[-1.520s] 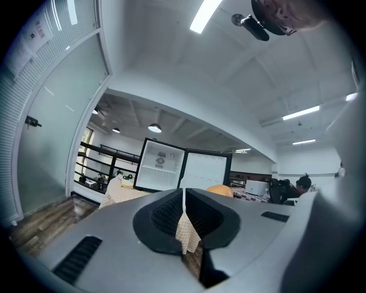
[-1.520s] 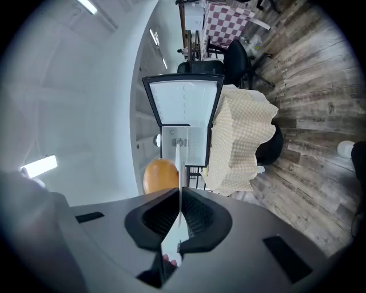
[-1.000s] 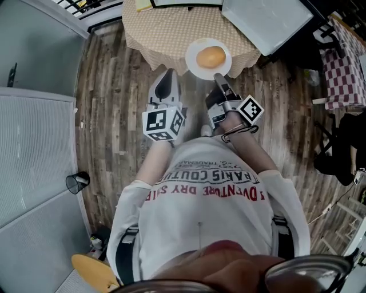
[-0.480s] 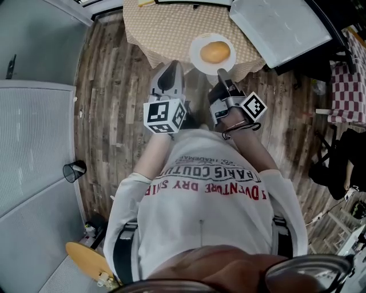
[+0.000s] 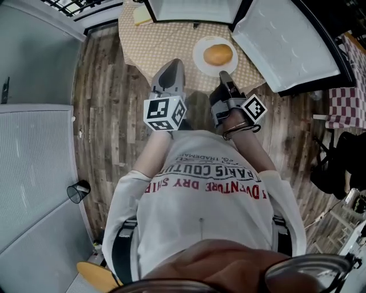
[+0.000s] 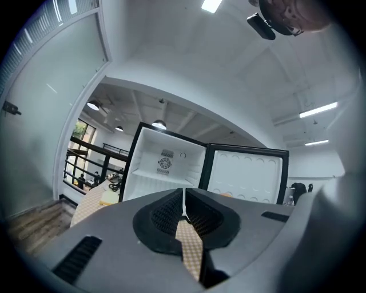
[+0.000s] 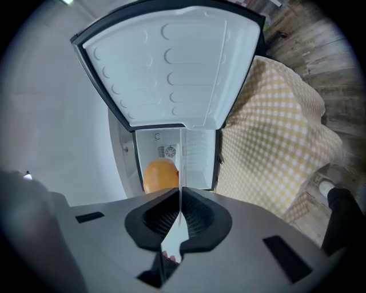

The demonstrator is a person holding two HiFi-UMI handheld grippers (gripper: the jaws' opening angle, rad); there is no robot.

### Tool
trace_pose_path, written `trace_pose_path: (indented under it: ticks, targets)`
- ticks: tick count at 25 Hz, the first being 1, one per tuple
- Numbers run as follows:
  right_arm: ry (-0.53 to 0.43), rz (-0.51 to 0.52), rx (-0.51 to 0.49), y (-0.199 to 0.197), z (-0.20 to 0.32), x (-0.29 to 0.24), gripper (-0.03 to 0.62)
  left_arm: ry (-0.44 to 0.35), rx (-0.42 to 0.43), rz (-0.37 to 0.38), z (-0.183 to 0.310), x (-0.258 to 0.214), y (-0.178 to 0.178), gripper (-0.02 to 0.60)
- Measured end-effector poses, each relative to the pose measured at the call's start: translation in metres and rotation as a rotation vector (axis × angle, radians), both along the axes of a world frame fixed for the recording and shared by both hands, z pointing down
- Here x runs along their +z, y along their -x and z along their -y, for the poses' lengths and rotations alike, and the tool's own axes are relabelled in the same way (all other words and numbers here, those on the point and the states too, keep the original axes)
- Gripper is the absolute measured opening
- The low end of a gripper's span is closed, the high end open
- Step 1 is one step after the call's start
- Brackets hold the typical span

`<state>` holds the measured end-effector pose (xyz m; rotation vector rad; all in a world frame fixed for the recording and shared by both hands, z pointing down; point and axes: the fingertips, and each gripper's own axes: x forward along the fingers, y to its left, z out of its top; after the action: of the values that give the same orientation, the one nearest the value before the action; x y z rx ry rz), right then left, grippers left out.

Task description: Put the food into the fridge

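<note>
Though round in head view, plate edge-on within grasping right gripper; left gripper clenched, empty.

Upper centre: a golden-orange bun on a white plate, over a tan-and-cream checked tablecloth. Along the top edge, a fridge, white inside with a black frame. On the left, a floor of grey-brown wood planks. Lower centre, a white shirt with red and black lettering.

White shirt, upside-down print, "TRADEMAR", "PARIS COUTU", red "DVENTURE DRY", letters partly cut off
</note>
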<state>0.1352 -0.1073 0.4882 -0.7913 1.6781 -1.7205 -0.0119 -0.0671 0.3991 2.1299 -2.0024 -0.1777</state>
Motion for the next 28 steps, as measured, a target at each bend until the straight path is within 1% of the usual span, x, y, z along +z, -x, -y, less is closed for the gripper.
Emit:
trace_pose_path:
  ticks: [8, 13, 16, 19, 23, 28]
  targets:
    - [0.008, -0.002, 0.132, 0.073, 0.092, -0.007, 0.032, 0.005, 0.088, 0.000, 0.109, -0.006, 0.096, 0.034]
    - [0.013, 0.006, 0.207, 0.108, 0.143, -0.004, 0.032, 0.007, 0.154, 0.001, 0.170, -0.002, 0.136, 0.034]
    - [0.013, 0.016, 0.247, 0.121, 0.165, -0.004, 0.032, 0.020, 0.192, 0.004, 0.197, 0.002, 0.151, 0.034]
    - [0.012, 0.013, 0.270, 0.130, 0.184, -0.006, 0.032, 0.027, 0.209, -0.007, 0.217, 0.005, 0.163, 0.034]
    - [0.016, 0.002, 0.282, 0.136, 0.202, -0.008, 0.032, 0.038, 0.217, -0.036, 0.232, 0.013, 0.172, 0.034]
    - [0.011, -0.010, 0.269, 0.143, 0.230, -0.012, 0.032, 0.055, 0.214, -0.042, 0.249, 0.020, 0.174, 0.034]
